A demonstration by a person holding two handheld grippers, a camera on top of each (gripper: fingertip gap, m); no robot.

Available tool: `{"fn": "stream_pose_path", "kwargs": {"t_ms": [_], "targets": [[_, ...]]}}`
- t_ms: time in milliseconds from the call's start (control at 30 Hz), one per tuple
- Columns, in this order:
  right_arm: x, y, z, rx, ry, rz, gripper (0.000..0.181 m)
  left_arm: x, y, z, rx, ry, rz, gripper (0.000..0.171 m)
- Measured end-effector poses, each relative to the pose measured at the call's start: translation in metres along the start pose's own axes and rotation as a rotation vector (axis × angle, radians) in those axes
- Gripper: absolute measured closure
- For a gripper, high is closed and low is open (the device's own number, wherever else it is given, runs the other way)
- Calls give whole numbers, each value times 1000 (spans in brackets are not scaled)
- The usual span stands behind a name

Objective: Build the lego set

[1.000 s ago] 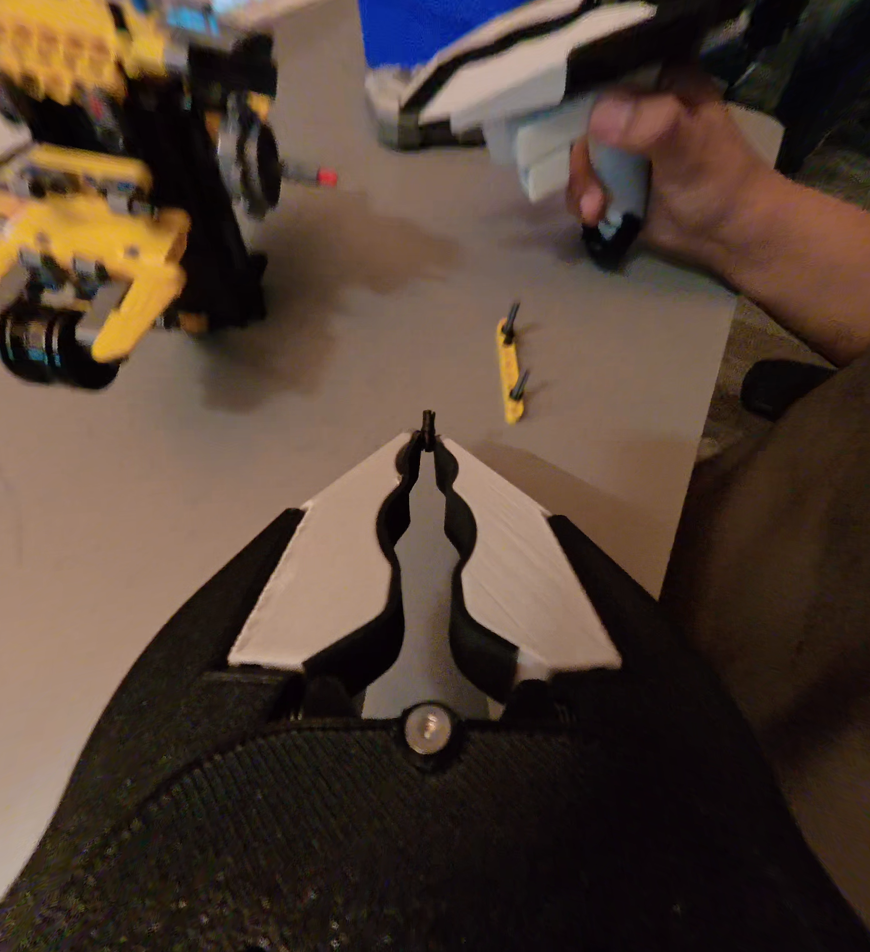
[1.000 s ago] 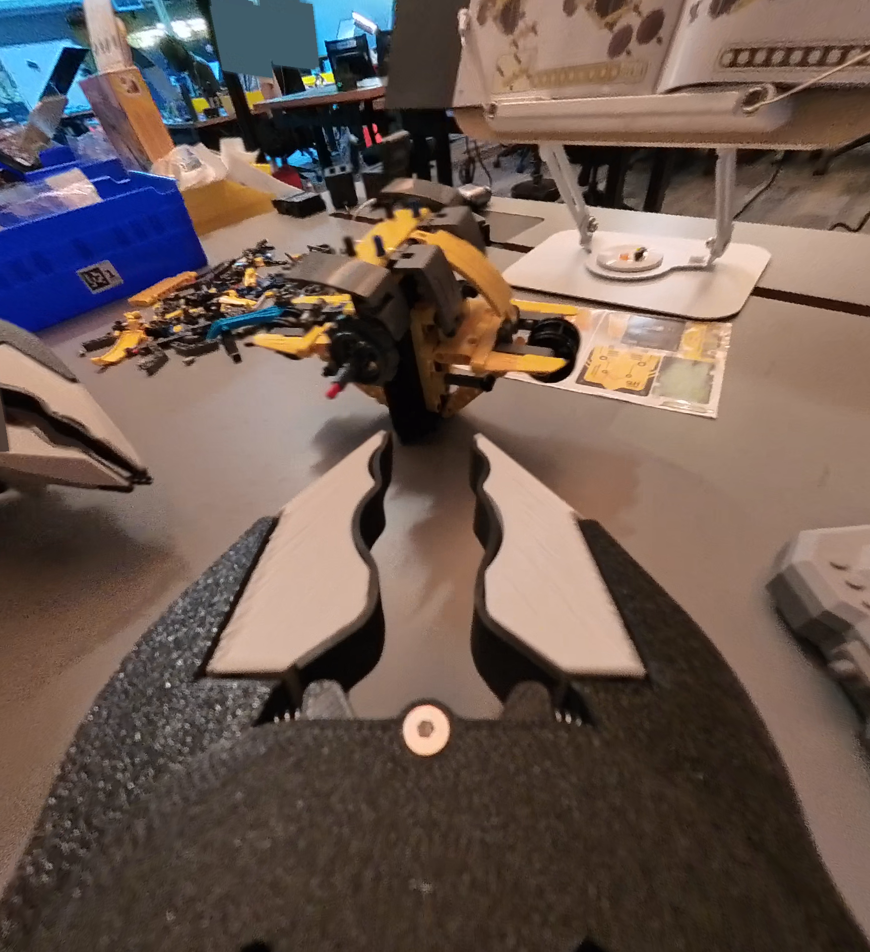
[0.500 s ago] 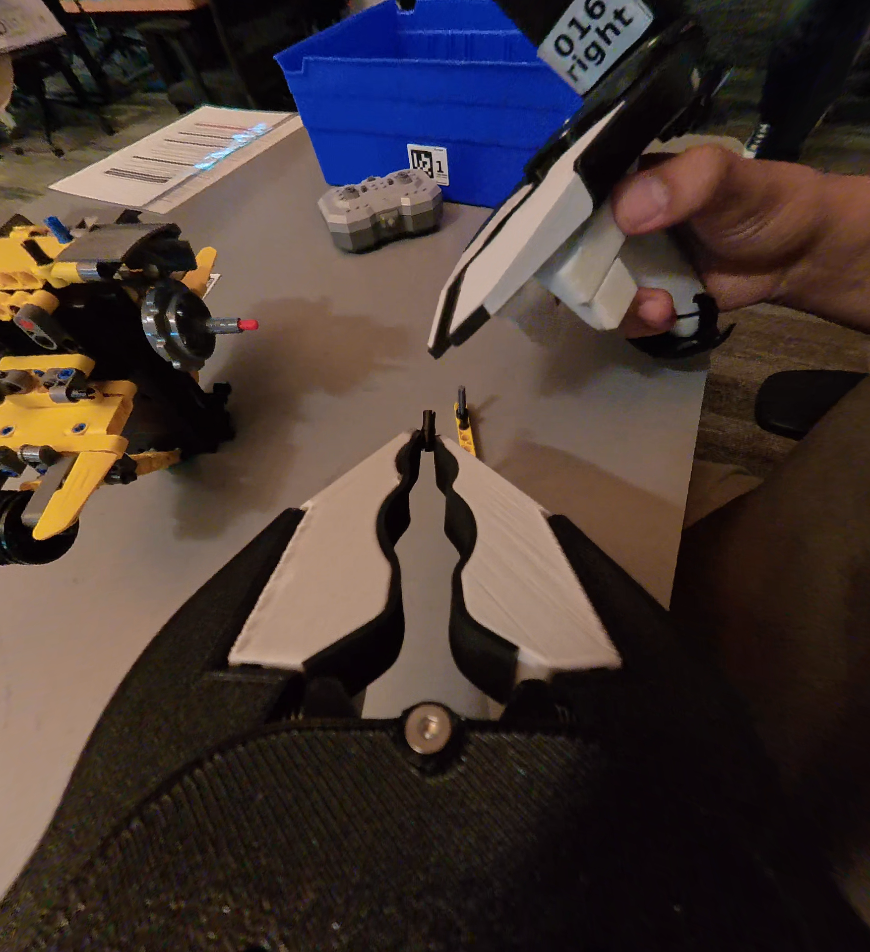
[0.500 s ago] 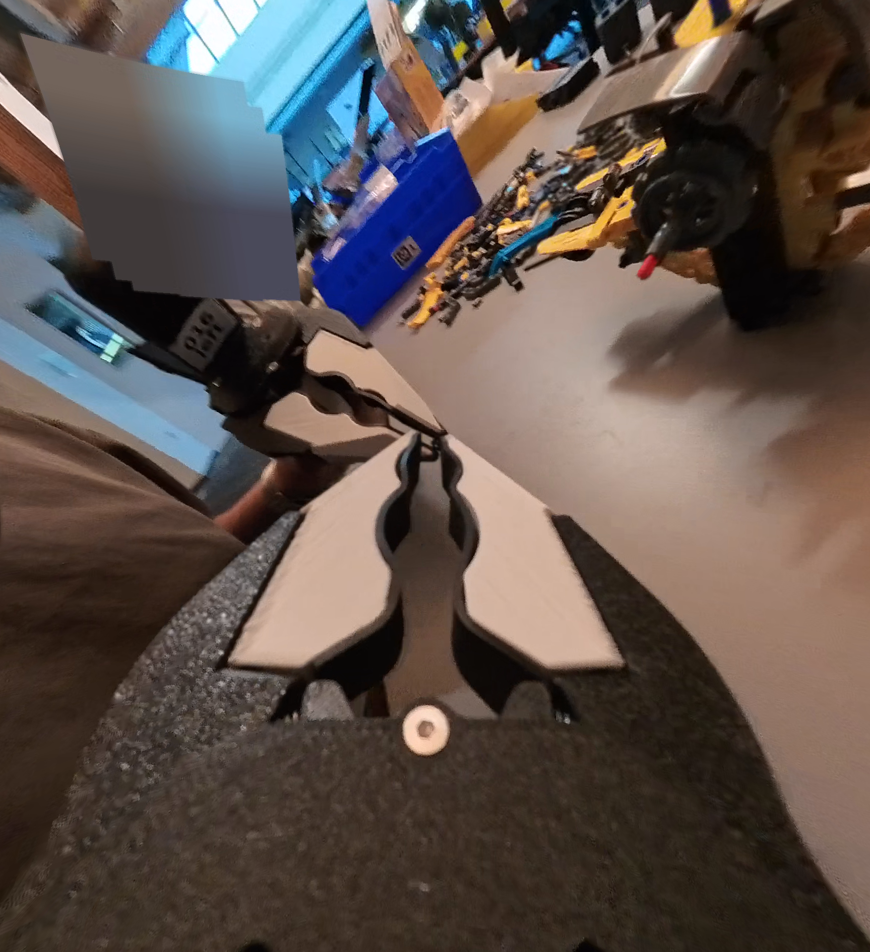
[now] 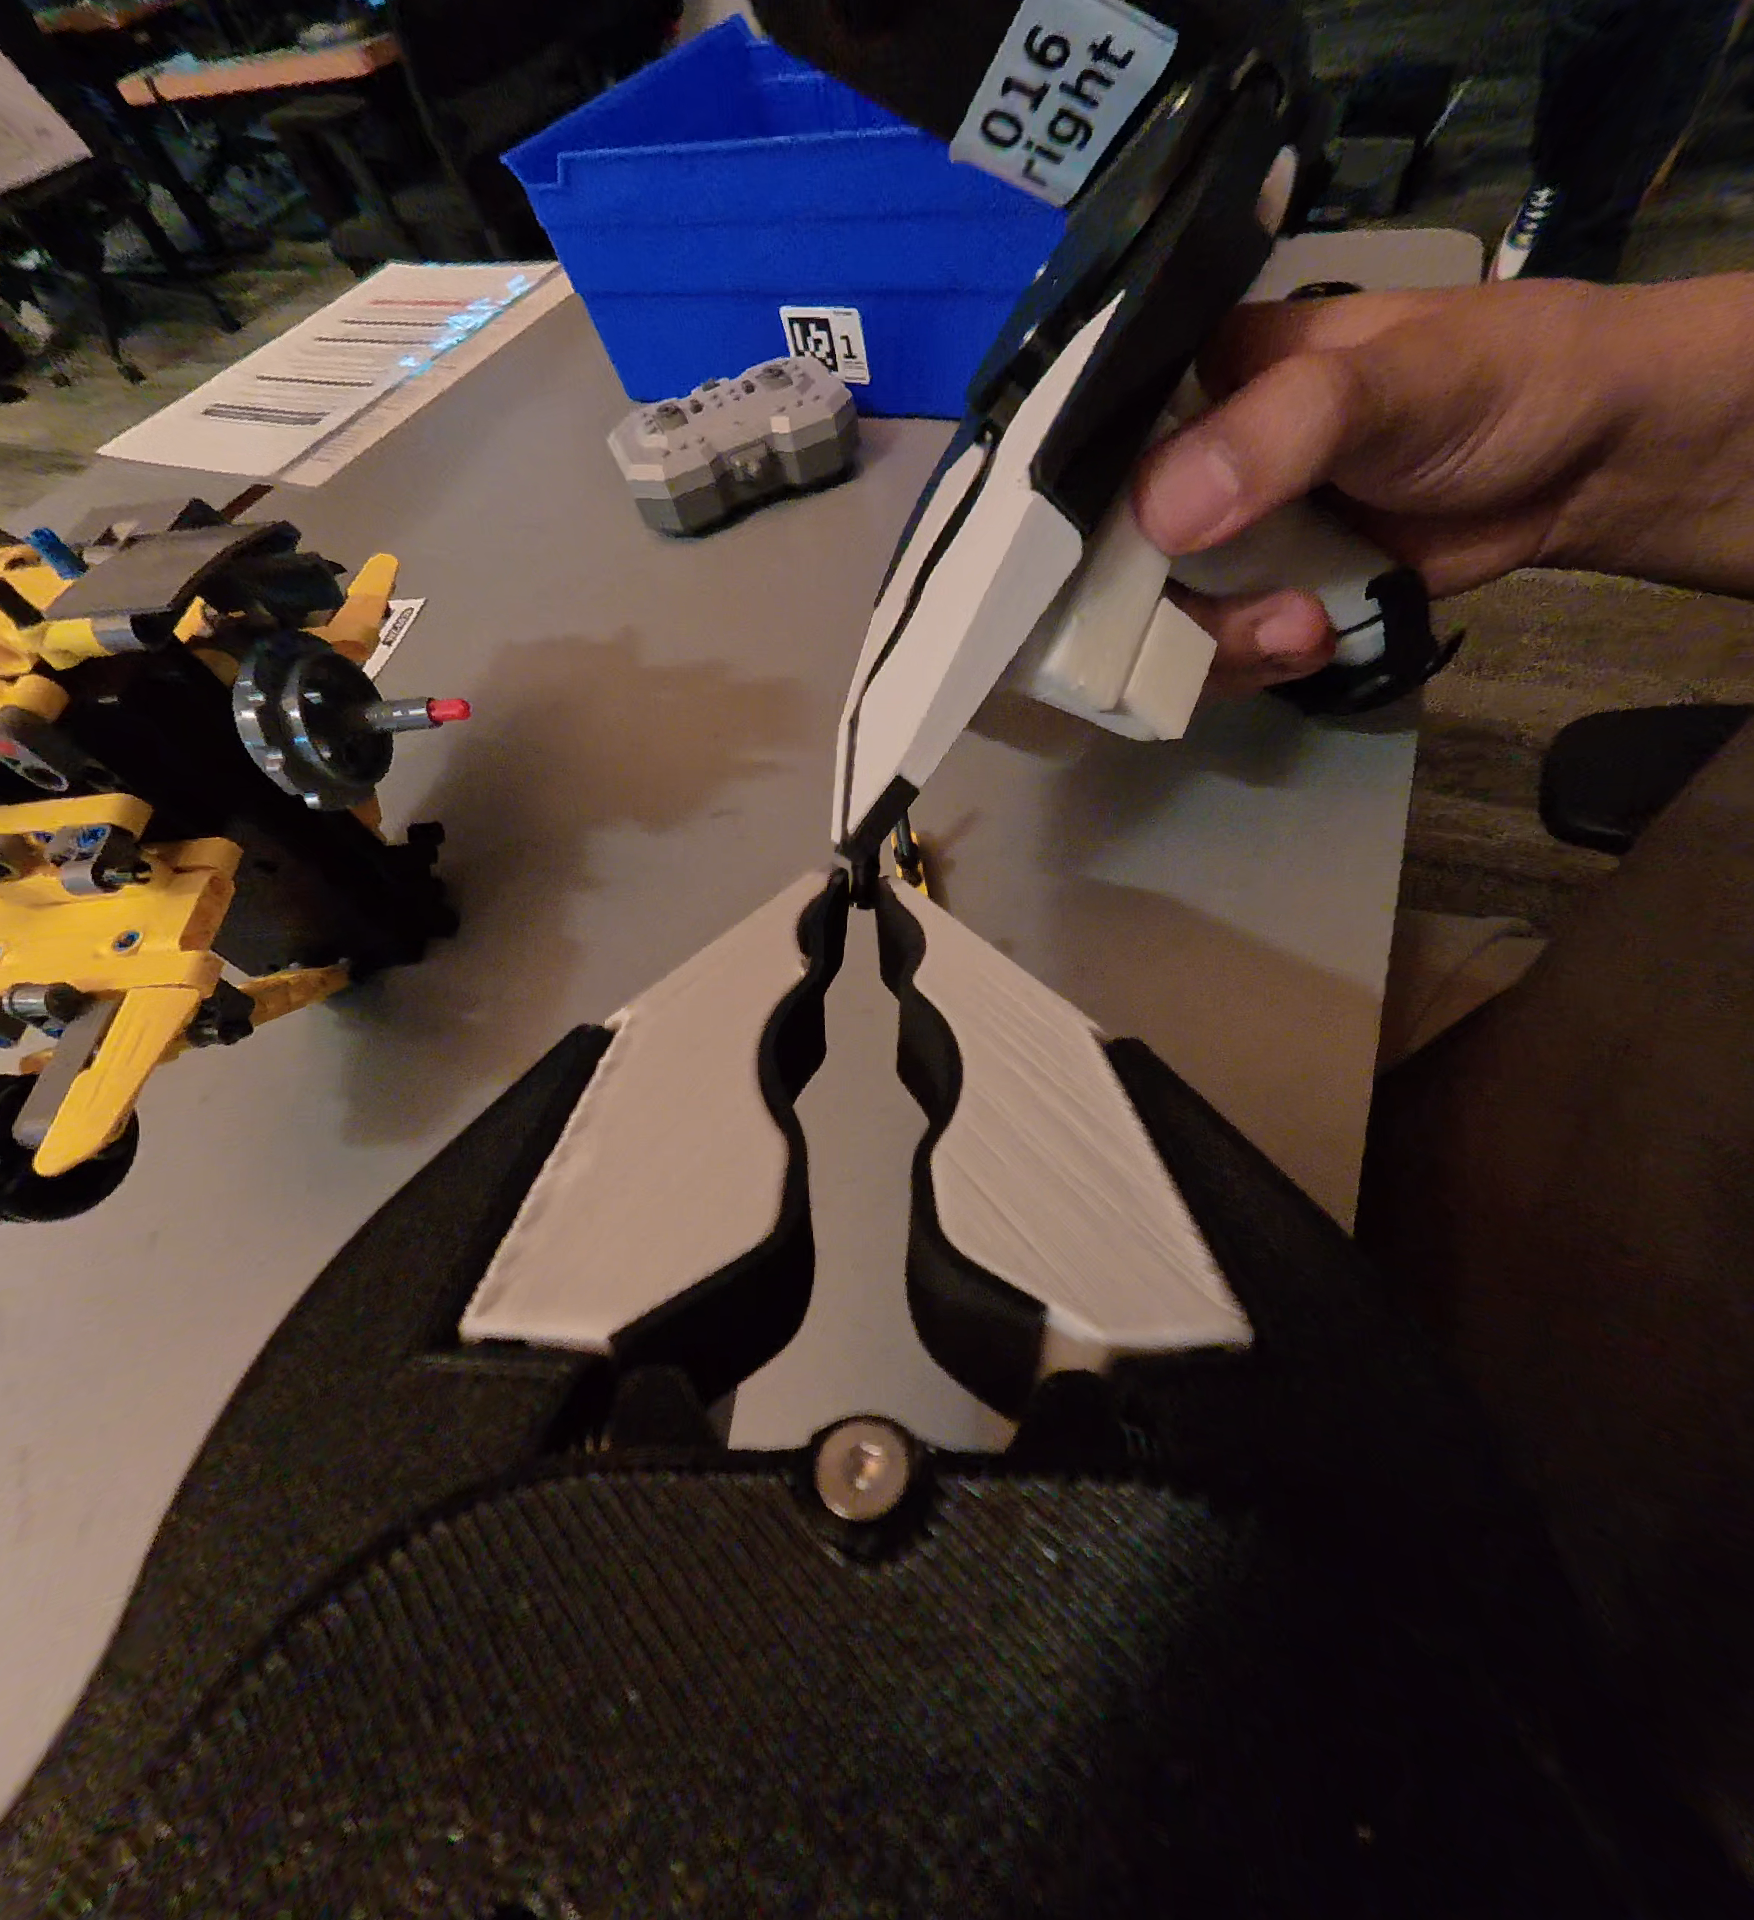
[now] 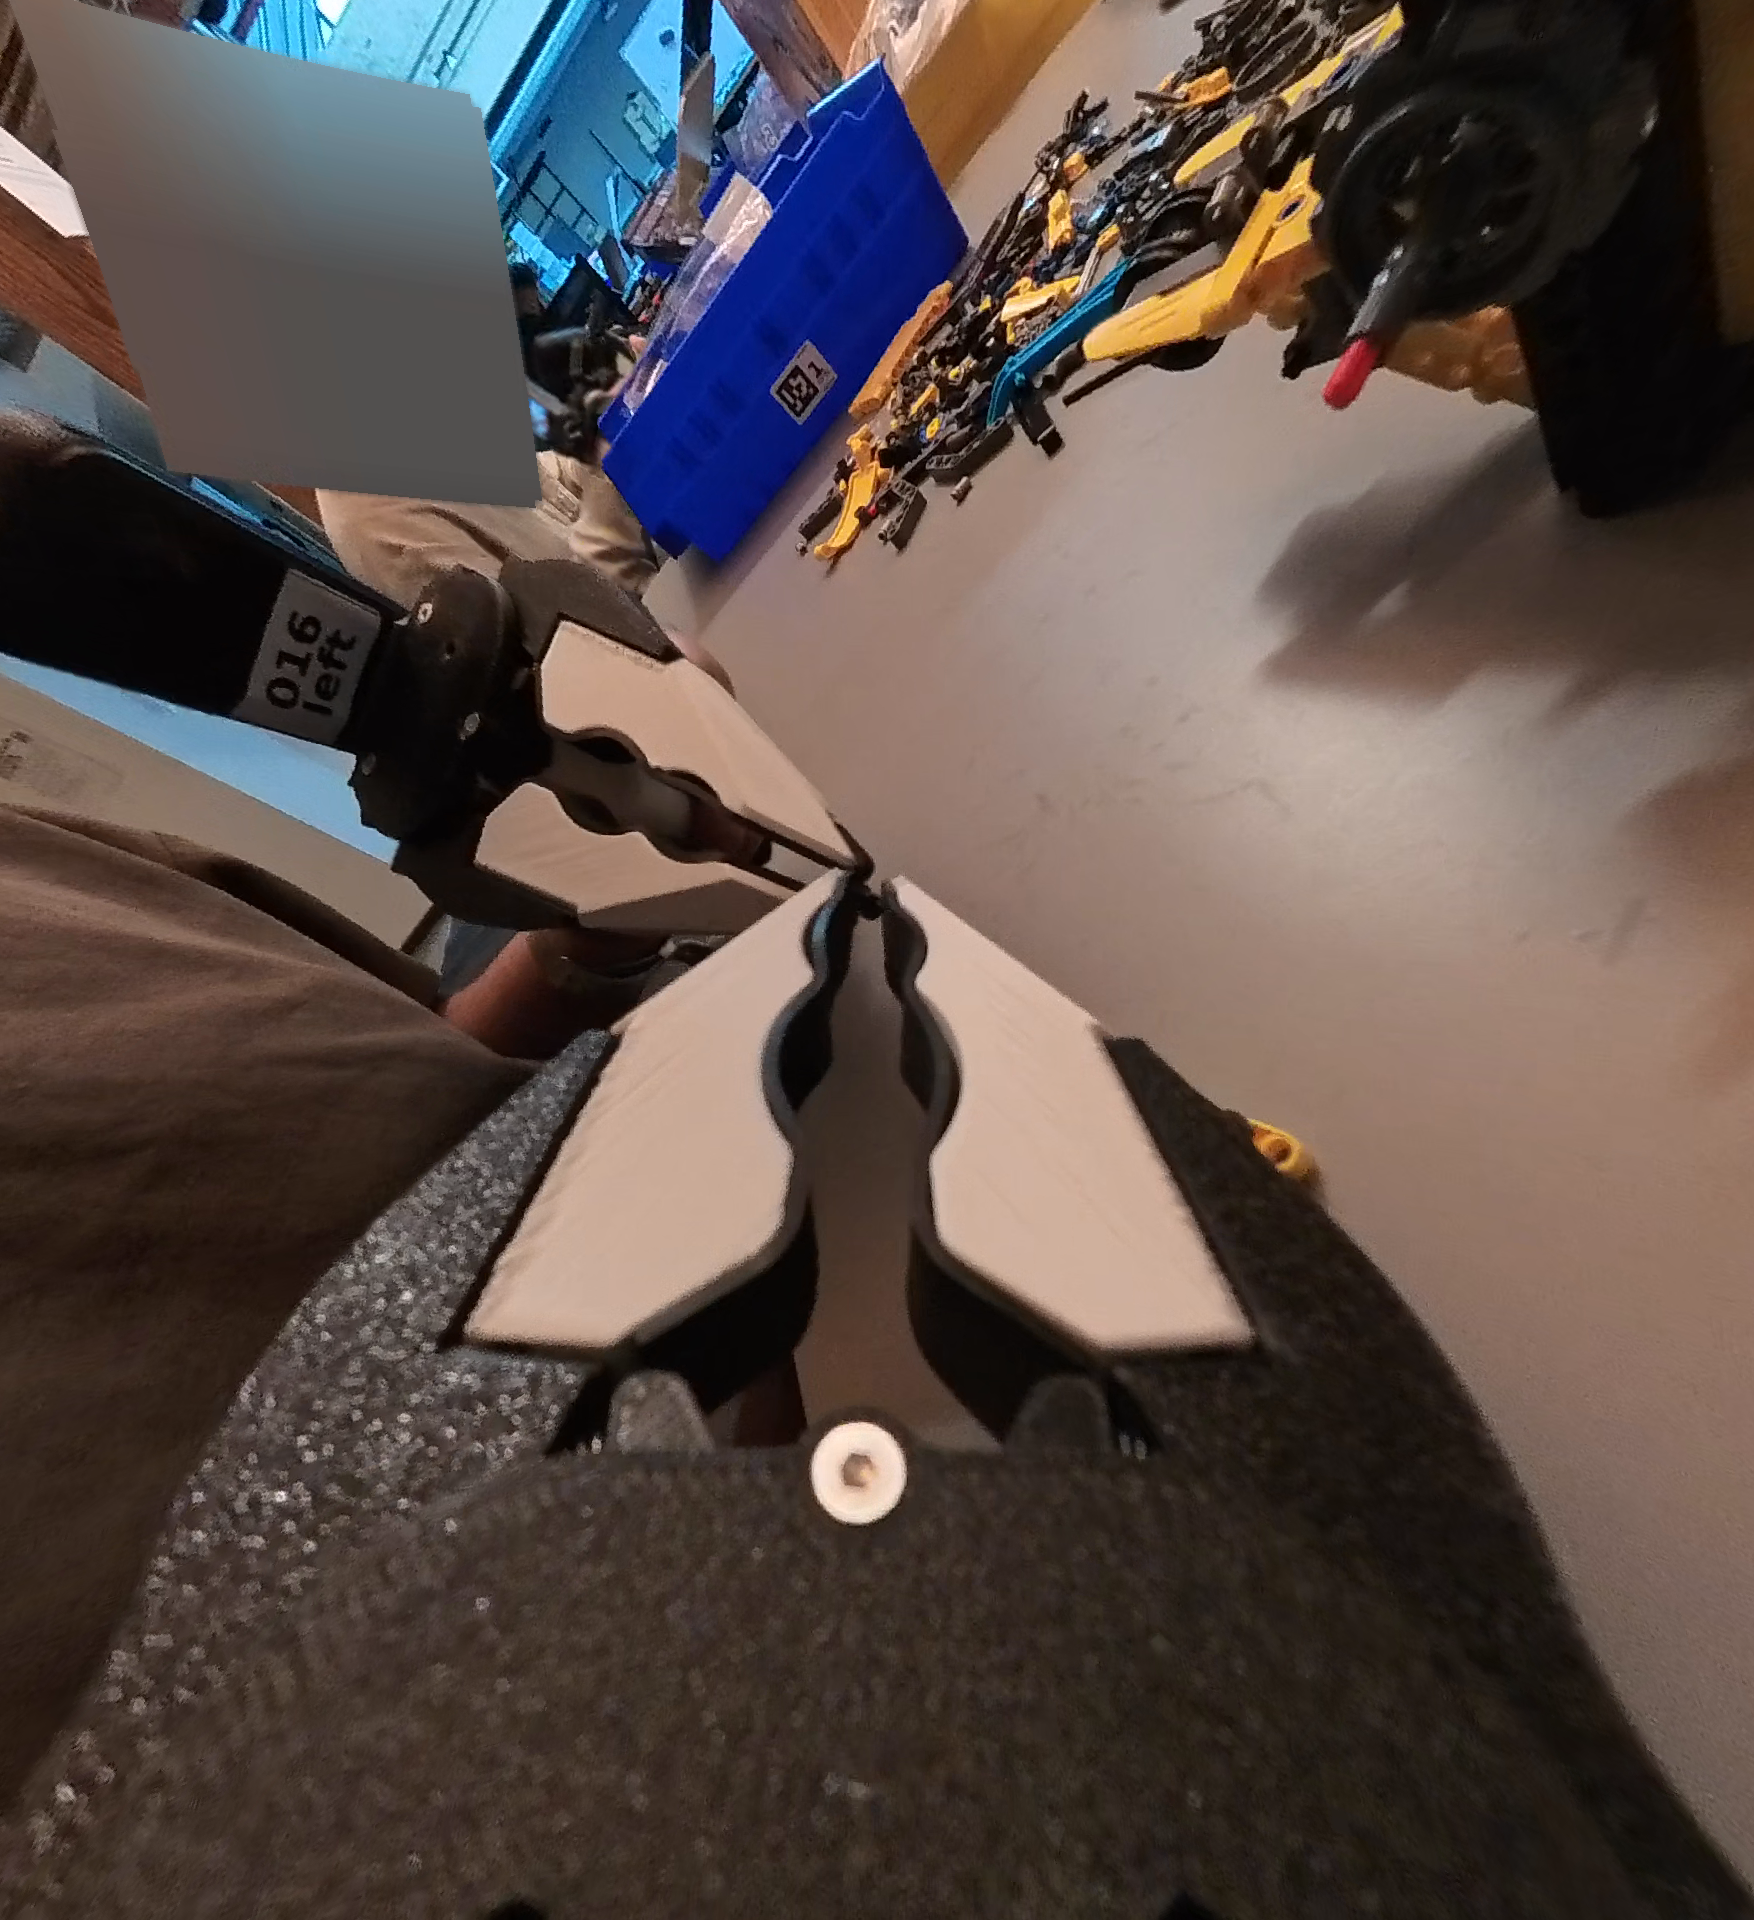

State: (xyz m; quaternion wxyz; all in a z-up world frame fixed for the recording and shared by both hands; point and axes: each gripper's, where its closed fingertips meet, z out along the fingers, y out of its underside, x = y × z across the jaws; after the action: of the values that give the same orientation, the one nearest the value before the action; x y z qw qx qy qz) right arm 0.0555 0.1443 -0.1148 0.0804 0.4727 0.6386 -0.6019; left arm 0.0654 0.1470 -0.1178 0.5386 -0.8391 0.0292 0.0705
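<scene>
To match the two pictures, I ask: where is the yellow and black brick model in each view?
Left wrist view: the yellow and black brick model is at the left edge, at middle height.
Right wrist view: top right corner, partly cut off.
Shared landmark: its red-tipped axle.

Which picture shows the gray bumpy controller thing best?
The left wrist view. There the gray controller sits whole on the table, in front of the blue bin. The right wrist view does not show it at all.
</scene>
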Motion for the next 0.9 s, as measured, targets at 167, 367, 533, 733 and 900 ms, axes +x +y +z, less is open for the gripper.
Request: {"fn": "stream_pose_path", "kwargs": {"t_ms": [167, 367, 533, 733, 900], "targets": [[27, 4, -15, -104, 218, -137, 178, 2, 15, 11, -69, 43, -123, 140], [48, 35, -21, -428, 467, -517, 178, 10, 38, 20, -171, 44, -171, 149], [48, 37, -17, -528, 539, -723, 178, 9, 42, 24, -200, 39, -201, 151], [45, 32, -14, -532, 524, -713, 178, 11, 48, 28, -247, 77, -236, 155], [51, 37, -12, -578, 530, -705, 178, 12, 47, 27, -242, 55, -198, 155]]}}
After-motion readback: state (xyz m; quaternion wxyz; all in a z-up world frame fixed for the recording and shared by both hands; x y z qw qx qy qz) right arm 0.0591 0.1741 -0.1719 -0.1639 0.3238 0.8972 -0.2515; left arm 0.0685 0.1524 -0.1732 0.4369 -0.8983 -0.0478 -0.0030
